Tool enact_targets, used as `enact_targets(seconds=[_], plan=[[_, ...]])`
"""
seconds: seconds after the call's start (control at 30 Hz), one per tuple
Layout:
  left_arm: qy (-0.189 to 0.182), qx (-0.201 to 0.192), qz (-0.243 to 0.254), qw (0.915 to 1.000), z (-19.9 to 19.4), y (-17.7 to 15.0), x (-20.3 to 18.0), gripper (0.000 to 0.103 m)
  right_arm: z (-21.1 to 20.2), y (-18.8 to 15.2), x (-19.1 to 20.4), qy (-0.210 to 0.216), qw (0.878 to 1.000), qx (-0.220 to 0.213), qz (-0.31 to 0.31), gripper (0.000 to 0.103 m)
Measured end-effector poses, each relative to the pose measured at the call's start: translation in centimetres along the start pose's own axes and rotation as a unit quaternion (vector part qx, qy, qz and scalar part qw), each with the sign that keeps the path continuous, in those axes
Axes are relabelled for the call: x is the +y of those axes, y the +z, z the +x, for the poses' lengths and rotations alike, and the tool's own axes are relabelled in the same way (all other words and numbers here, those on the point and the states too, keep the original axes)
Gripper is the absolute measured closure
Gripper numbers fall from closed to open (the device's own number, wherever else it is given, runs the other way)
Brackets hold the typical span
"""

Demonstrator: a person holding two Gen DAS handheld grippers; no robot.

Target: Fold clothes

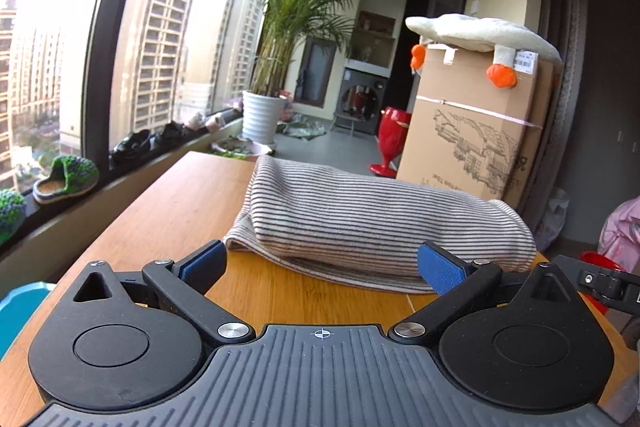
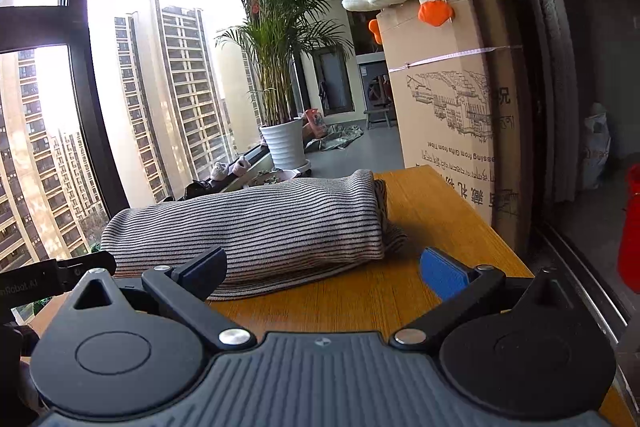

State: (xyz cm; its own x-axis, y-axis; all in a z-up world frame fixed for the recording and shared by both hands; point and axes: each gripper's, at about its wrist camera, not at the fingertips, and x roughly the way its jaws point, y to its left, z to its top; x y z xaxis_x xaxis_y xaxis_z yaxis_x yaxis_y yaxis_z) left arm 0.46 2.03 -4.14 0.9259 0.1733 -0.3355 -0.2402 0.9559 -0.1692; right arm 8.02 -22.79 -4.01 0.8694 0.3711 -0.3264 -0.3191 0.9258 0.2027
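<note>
Both claws wide open, nothing in either! The striped garment (image 1: 372, 223) lies folded on the wooden table (image 1: 172, 211), long axis crosswise. It sits at twelve o'clock of the left gripper (image 1: 320, 267), eleven o'clock of the right gripper (image 2: 324, 269); both equally near.

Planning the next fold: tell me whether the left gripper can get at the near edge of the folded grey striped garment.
Probably yes. The left gripper stands open, holding nothing, with the folded grey striped garment straight ahead on the wooden table. Only bare tabletop shows between its blue pads and the cloth's near edge.
</note>
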Motion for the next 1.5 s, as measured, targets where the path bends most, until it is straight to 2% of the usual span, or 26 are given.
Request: enact_targets(seconds=[0.07, 0.17, 0.3, 0.43, 0.57, 0.73, 0.87, 1.17, 1.5], plan=[[0.032, -0.009, 0.014, 0.9994, -1.5, -0.4, -0.4, 0.000, -1.4, -0.5, 0.4, -0.007, 1.000, 0.000, -0.010, 0.000], [0.051, -0.027, 0.042, 0.9975, -3.5, -1.0, -1.3, 0.000, -3.5, -1.3, 1.3, -0.014, 0.999, -0.003, -0.028, 0.000], [0.058, -0.031, 0.073, 0.9952, -5.2, -1.6, -2.5, 0.000, -5.4, -2.1, 2.1, -0.014, 0.999, -0.004, -0.031, 0.000], [0.047, -0.029, 0.089, 0.9945, -5.7, -1.7, -3.1, 0.000, -5.6, -2.2, 3.0, -0.025, 0.998, -0.001, -0.052, 0.000], [0.042, -0.011, 0.081, 0.9957, -4.8, -1.7, -2.8, 0.000, -5.1, -2.0, 2.7, -0.027, 0.999, 0.000, -0.037, 0.000], [0.056, -0.043, 0.056, 0.9959, -4.0, -1.4, -2.0, 0.000, -4.1, -1.6, 2.5, -0.033, 0.999, -0.009, -0.020, 0.000], [0.065, -0.051, 0.051, 0.9953, -3.4, -1.2, -1.8, 0.000, -3.2, -1.5, 2.9, -0.034, 0.999, -0.012, -0.025, 0.000], [0.076, -0.069, 0.084, 0.9911, -3.2, -1.3, -2.8, 0.000, -2.7, -1.4, 3.6, -0.045, 0.998, -0.014, -0.037, 0.000], [0.062, -0.069, 0.087, 0.9919, -3.4, -1.5, -2.8, 0.000, -3.1, -1.8, 4.5, -0.050, 0.997, -0.021, -0.057, 0.000]])
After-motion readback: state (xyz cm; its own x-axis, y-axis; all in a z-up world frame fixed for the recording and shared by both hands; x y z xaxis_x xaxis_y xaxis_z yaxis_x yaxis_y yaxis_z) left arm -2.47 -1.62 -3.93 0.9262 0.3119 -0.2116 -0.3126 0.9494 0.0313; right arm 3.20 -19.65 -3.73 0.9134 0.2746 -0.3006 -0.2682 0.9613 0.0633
